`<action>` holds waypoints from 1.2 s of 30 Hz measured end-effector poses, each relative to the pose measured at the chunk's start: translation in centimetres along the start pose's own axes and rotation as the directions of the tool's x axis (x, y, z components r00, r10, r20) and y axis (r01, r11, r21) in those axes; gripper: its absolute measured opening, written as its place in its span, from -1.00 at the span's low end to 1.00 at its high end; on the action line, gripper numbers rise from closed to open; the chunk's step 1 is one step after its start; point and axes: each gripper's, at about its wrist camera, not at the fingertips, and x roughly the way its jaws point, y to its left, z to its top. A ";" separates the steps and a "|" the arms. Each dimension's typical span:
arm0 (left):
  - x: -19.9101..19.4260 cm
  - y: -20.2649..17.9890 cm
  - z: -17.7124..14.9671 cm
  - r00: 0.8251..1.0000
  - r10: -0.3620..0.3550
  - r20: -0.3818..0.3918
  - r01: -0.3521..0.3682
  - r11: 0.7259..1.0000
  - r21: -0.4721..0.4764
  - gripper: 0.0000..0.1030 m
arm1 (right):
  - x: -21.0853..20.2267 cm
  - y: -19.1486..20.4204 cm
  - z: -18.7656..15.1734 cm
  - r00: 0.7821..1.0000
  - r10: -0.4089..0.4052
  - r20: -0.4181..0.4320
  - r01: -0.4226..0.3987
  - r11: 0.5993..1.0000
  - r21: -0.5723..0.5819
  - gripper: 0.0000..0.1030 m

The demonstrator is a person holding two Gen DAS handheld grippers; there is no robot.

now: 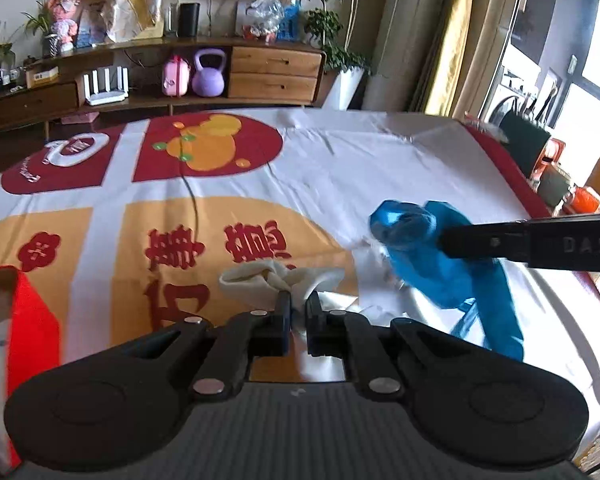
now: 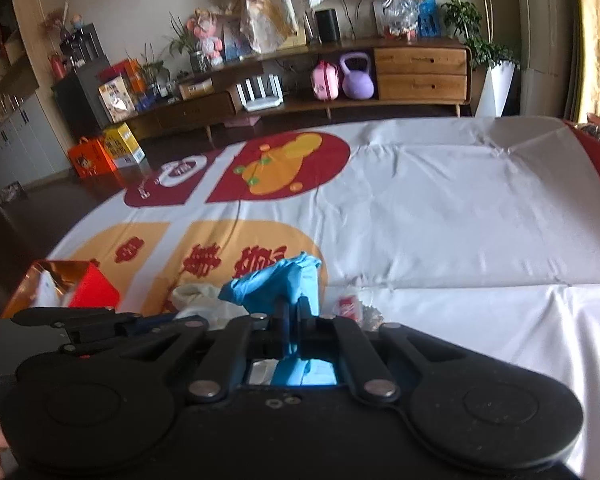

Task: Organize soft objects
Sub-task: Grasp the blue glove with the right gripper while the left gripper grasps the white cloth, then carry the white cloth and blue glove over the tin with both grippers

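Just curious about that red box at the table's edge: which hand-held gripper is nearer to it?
Left. The left hand-held gripper, shut on a cream cloth, is beside the red box; the right hand-held gripper, holding blue cloth, is farther.

Location type: a home living room. Identifying features: a long wooden sideboard (image 2: 420, 72) with drawers along the far wall, carrying a purple kettlebell (image 2: 357, 78), a pink toy case (image 2: 325, 80), a white router (image 2: 260, 96) and potted plants (image 2: 476, 20). Yellow curtains (image 1: 452, 40) frame a bright window, and a printed cloth (image 1: 340, 168) covers the tabletop.
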 end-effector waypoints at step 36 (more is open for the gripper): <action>-20.6 2.1 3.1 0.977 0.117 0.176 -0.122 0.992 0.020 -0.86 | -11.0 11.1 0.6 0.975 0.196 0.106 -0.177 0.971 -0.163 -0.95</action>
